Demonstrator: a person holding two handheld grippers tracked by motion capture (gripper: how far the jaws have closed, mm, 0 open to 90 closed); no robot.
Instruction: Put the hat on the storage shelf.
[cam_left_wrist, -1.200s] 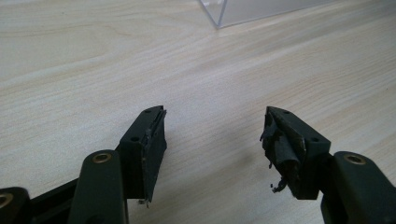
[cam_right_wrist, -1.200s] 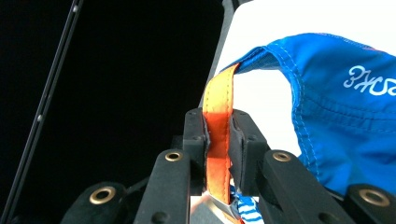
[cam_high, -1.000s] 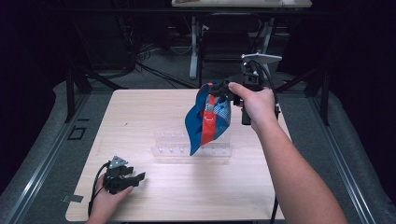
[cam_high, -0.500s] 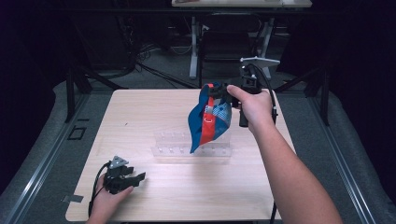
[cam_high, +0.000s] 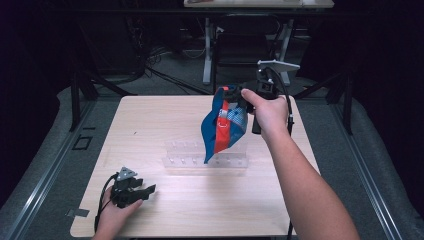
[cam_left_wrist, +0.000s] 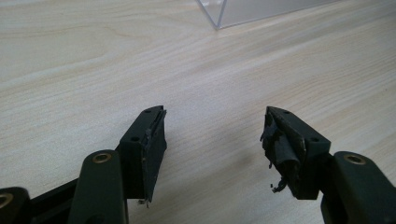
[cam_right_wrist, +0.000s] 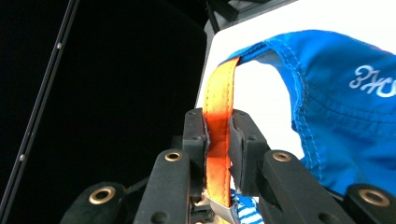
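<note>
High view, bag: a blue bag (cam_high: 221, 131) with an orange-red strip hangs in the air above the surface (cam_high: 165, 120), its lower tip dangling over a clear tray (cam_high: 205, 161).
High view, right claw: the right claw (cam_high: 231, 93) holds the bag by its top, with the hand raised over the far right part of the surface.
High view, left claw: the left claw (cam_high: 145, 191) rests low at the near left corner, well apart from the bag and tray.
Left gripper view, claw: the left claw (cam_left_wrist: 212, 140) has its jaws spread apart with bare wood between them and nothing held.
Left gripper view, tray: one corner of the tray (cam_left_wrist: 243, 11) shows at the top edge, some way ahead of the jaws.
Right gripper view, claw: the right claw (cam_right_wrist: 218, 135) is clamped together on an orange strap (cam_right_wrist: 218, 116).
Right gripper view, bag: the bag's (cam_right_wrist: 341, 102) blue cloth runs off from the strap to the right.
Progress, done: the bag looks picked up and lifted clear of the surface.
Progress, left: judging by its place over the tray, setting it down or emptying it is probably still to do; the left claw has taken no part so far.
</note>
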